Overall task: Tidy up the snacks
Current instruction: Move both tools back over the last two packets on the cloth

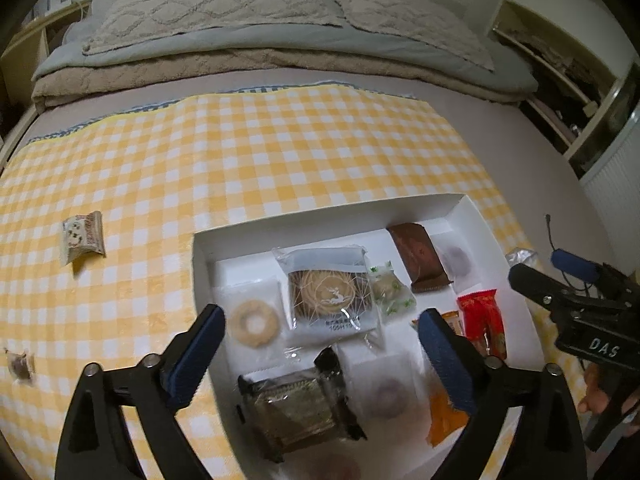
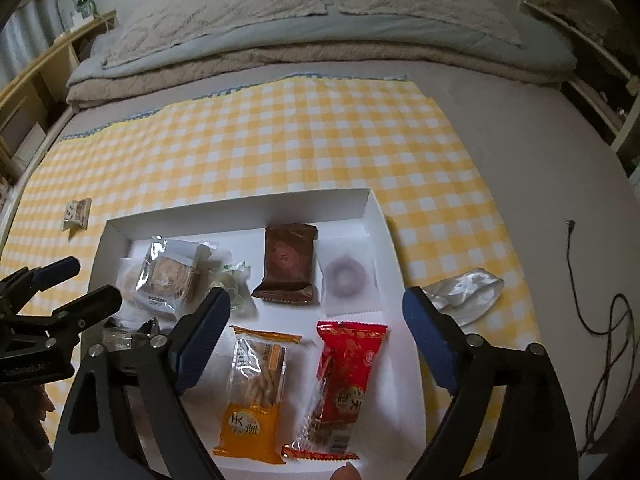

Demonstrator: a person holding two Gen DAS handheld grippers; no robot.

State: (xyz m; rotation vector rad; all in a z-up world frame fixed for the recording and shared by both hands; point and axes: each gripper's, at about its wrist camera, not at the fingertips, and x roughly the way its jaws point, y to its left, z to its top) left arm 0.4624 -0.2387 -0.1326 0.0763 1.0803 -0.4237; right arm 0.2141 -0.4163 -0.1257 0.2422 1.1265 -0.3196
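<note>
While both tools hovered over the white box [image 2: 376, 216], each stood with jaws spread wide and empty: the left tool [image 1: 320, 344] above the box's left half, the right tool [image 2: 316, 320] above its near right. Inside, the orange packet [image 2: 256, 384] and red packet [image 2: 344, 384] lay side by side, long axes running near to far. The brown packet [image 2: 288, 264] lay beyond them, long axis likewise, tilted slightly. A clear-wrapped biscuit [image 1: 332, 288] lay flat at mid-left. One small packet [image 1: 82, 236] sat apart on the checked cloth [image 2: 280, 140], left of the box, on the bed.
</note>
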